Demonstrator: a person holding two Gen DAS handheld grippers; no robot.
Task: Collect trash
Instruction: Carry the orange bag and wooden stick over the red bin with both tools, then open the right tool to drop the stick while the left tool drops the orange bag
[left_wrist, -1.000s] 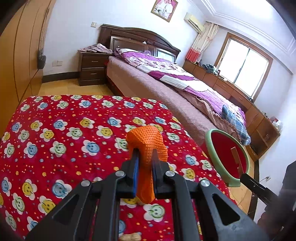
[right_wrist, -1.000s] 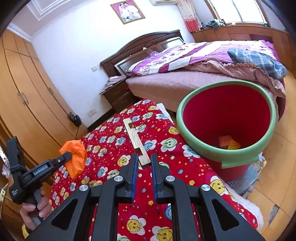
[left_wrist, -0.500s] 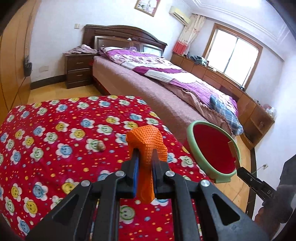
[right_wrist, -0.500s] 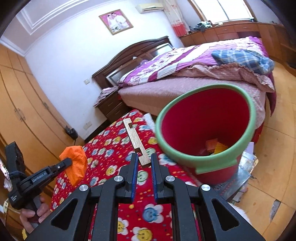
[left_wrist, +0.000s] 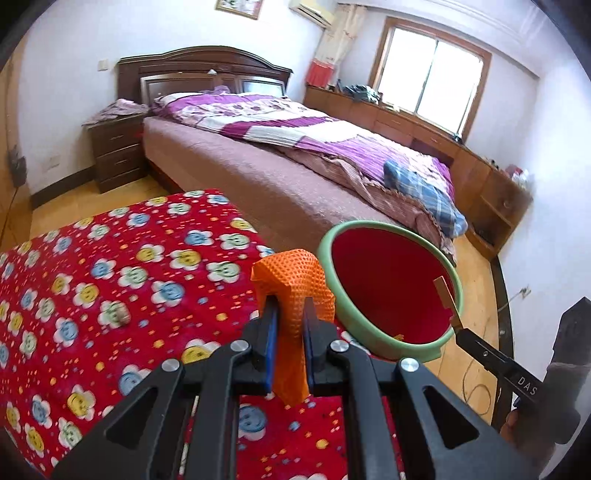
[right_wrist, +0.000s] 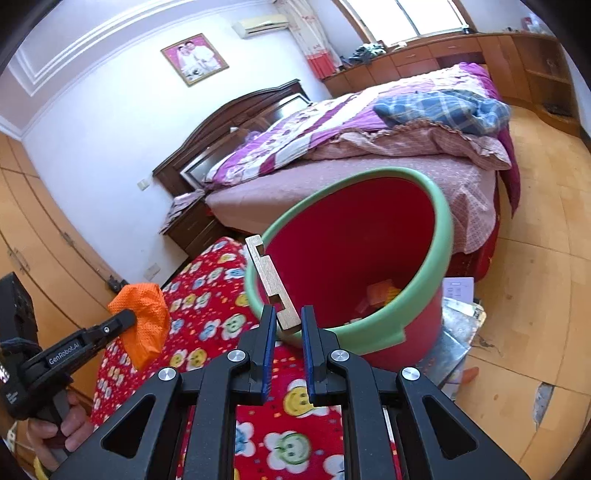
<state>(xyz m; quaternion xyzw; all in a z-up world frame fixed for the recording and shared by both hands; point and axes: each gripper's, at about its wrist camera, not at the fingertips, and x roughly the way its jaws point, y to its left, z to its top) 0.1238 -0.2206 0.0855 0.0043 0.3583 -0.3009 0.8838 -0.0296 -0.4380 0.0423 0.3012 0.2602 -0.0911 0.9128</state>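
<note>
Now both hand-held grippers grip trash: orange mesh (left_wrist: 291, 288) left, wooden strip (right_wrist: 273, 284) right, beside bin rim (right_wrist: 445, 236).

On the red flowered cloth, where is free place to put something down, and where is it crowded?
The red flowered cloth is mostly bare between its far edge and the left gripper; only a small brownish scrap lies there. It is crowded at the bucket corner, where both grippers meet with the orange mesh piece and wooden strip.

Left gripper (left_wrist: 290, 314) fingers clamped; right gripper (right_wrist: 288, 323) fingers clamped, both angled down

bucket (left_wrist: 388, 295) between table (left_wrist: 110, 295) and bed (left_wrist: 295, 166).
</note>
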